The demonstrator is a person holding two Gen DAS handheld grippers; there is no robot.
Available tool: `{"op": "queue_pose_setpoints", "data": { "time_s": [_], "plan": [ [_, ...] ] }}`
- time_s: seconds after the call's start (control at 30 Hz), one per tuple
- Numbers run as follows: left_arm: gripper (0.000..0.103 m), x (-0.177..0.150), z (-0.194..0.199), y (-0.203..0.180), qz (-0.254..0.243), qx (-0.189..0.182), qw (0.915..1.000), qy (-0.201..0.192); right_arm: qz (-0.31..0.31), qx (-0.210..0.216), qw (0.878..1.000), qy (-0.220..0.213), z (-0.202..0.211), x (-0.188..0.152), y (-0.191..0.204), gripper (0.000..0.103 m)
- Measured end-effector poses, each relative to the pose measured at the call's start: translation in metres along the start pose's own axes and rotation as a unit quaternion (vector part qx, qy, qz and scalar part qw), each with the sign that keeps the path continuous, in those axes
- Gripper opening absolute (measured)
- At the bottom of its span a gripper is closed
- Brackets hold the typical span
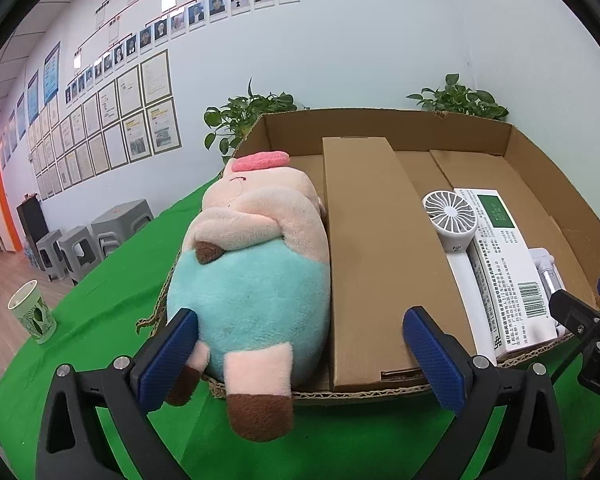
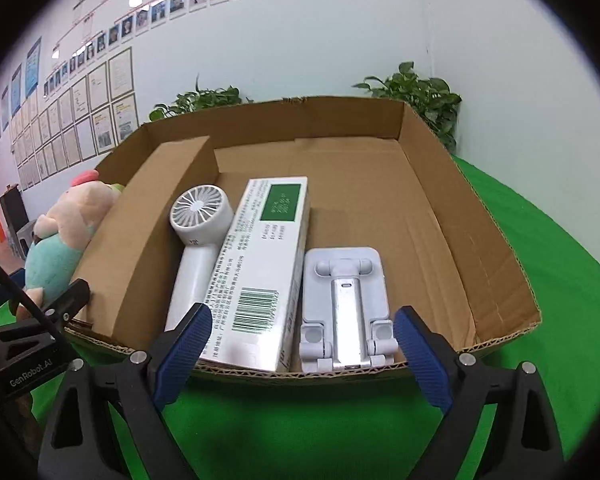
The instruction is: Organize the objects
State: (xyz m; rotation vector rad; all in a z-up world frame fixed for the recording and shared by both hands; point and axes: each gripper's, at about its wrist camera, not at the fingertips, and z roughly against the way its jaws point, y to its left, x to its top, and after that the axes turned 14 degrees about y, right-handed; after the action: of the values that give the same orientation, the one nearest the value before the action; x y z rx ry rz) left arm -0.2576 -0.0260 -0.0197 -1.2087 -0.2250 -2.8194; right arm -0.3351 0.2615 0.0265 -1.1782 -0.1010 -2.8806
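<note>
A shallow cardboard tray (image 1: pixel 380 120) (image 2: pixel 452 200) sits on the green table. A pink and teal plush pig (image 1: pixel 256 272) (image 2: pixel 66 236) lies in its left part, feet over the front rim, beside a long brown box (image 1: pixel 376 256) (image 2: pixel 140 232). A white handheld fan (image 1: pixel 454 216) (image 2: pixel 198 232), a white and green carton (image 1: pixel 508 264) (image 2: pixel 260 276) and a white folding phone stand (image 2: pixel 344 304) lie side by side to the right. My left gripper (image 1: pixel 300 356) is open, its fingers either side of the pig and brown box. My right gripper (image 2: pixel 302 354) is open at the front rim, before the carton and stand.
A paper cup (image 1: pixel 32 312) stands on the table at the far left. Potted plants (image 1: pixel 244 116) (image 2: pixel 420 100) stand behind the tray against the wall. Grey stools (image 1: pixel 84 236) stand on the floor at the left. The right gripper shows at the left view's right edge (image 1: pixel 580 316).
</note>
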Motion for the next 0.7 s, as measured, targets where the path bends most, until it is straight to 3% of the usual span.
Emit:
{"op": "queue_pose_setpoints", "data": {
  "time_s": [0.1, 0.2, 0.7],
  "plan": [
    [0.103, 0.001, -0.004, -0.004, -0.003, 0.006, 1.0000, 0.002, 0.015, -0.017, 1.000, 0.012, -0.005, -0.001, 0.008, 0.103],
    [0.103, 0.002, -0.005, -0.005, -0.002, 0.003, 1.0000, 0.002, 0.038, -0.036, 0.998, 0.026, -0.010, -0.001, 0.018, 0.103],
    [0.103, 0.003, -0.007, -0.005, -0.001, 0.001, 1.0000, 0.002, 0.035, -0.026, 0.999, 0.025, -0.008, -0.003, 0.015, 0.103]
  ]
}}
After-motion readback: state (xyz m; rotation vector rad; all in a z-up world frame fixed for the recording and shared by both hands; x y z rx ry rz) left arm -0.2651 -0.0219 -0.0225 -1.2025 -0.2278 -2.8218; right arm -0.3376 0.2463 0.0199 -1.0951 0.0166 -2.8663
